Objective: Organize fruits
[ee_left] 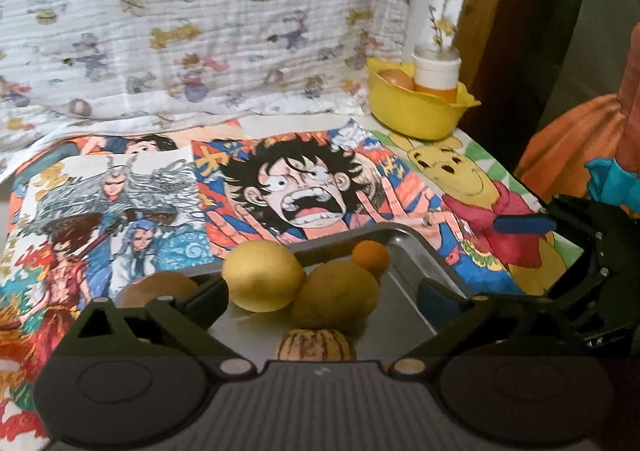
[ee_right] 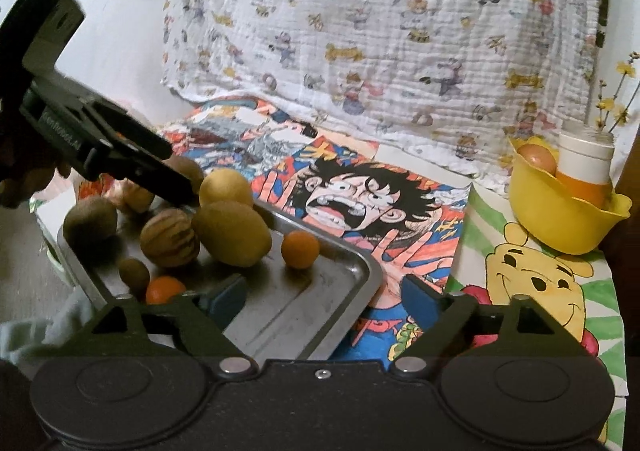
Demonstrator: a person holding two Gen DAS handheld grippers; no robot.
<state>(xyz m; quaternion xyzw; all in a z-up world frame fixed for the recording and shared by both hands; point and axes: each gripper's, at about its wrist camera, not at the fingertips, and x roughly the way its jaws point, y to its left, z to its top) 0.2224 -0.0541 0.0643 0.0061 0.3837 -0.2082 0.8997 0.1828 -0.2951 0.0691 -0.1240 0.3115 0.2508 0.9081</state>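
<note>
Tray: a metal tray (ee_right: 352, 271) is sitting on the table with cartoon drawings (ee_right: 360, 203) under it.
Fruits on the tray: two yellow lemons (ee_right: 232, 233), a stripy round fruit (ee_right: 170, 237), two brown kiwis (ee_right: 90, 221), two little oranges (ee_right: 300, 249) and a small brown fruit (ee_right: 134, 275) are lying close together there.
Yellow bowl: the yellow bowl (ee_right: 560, 219) is standing well apart from the tray, at the far right of the table. One reddish fruit (ee_right: 538, 159) is already lying in it, next to a white cup with twigs (ee_right: 586, 161).
Left gripper: the left gripper (ee_left: 320, 291) is hanging over the tray with its fingers wide apart. A lemon (ee_left: 262, 275) is sitting between them, but nothing is being held.
Right gripper: the right gripper (ee_right: 320, 297) is also spread wide and holding nothing. It is hanging by the tray's near corner.
How far along: I think the job is only starting. Almost all the fruits are waiting on the tray.
What is left: most likely picking each fruit up and sorting it.
</note>
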